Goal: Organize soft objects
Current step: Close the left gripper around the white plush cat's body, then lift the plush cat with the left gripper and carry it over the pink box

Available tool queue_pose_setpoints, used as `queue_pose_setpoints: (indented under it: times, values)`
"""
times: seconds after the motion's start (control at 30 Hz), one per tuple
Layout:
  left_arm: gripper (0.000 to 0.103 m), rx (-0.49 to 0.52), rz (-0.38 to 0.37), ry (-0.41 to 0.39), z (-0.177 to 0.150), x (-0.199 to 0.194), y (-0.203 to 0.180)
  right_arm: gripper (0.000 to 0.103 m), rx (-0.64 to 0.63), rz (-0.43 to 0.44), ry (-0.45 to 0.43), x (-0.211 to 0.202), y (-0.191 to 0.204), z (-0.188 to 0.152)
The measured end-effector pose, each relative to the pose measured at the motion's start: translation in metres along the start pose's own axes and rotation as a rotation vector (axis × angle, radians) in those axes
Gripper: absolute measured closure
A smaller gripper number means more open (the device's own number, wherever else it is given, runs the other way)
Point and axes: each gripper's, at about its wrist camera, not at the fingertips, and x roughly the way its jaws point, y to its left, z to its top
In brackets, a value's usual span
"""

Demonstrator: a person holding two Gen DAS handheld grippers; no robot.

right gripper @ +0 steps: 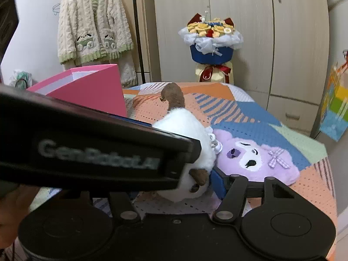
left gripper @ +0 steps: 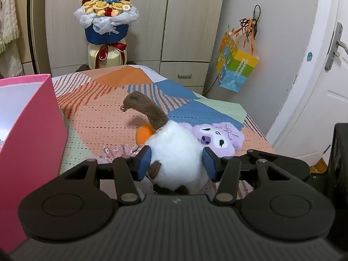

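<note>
Above the patterned orange-and-blue bedspread (left gripper: 104, 117), my left claw (left gripper: 176, 162) grips the fluffy white plush toy with a brown felt tail (left gripper: 176, 152), while my right claw (right gripper: 196, 179), half hidden, seems to be holding it too.

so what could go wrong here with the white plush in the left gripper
The left gripper squeezes only the white plush at its round body; soft stuffing could slip out. Its brown tail sticks up and might catch the pink box rim. The purple plush touches it and may get dragged along.
</note>
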Motion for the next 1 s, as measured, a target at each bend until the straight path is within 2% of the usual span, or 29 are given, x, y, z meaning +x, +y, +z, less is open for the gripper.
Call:
queue_pose_setpoints:
  times: [0.2, 0.43, 0.77, 1.0]
  values:
    - [0.053, 0.036, -0.004, -0.018, -0.003, -0.011, -0.007, 0.040, 0.015, -0.027, -0.023, -0.012, 0.007, -0.003]
    - [0.053, 0.056, -0.065, -0.059, 0.000, -0.040, -0.010, 0.040, 0.031, -0.043, -0.071, -0.038, 0.013, 0.000]
    - [0.053, 0.109, -0.109, -0.156, -0.006, -0.087, -0.027, 0.040, -0.005, -0.093, -0.146, -0.084, 0.030, 0.003]
    - [0.053, 0.152, -0.157, -0.181, -0.017, -0.116, -0.031, 0.040, -0.023, -0.113, -0.182, -0.113, 0.044, -0.004]
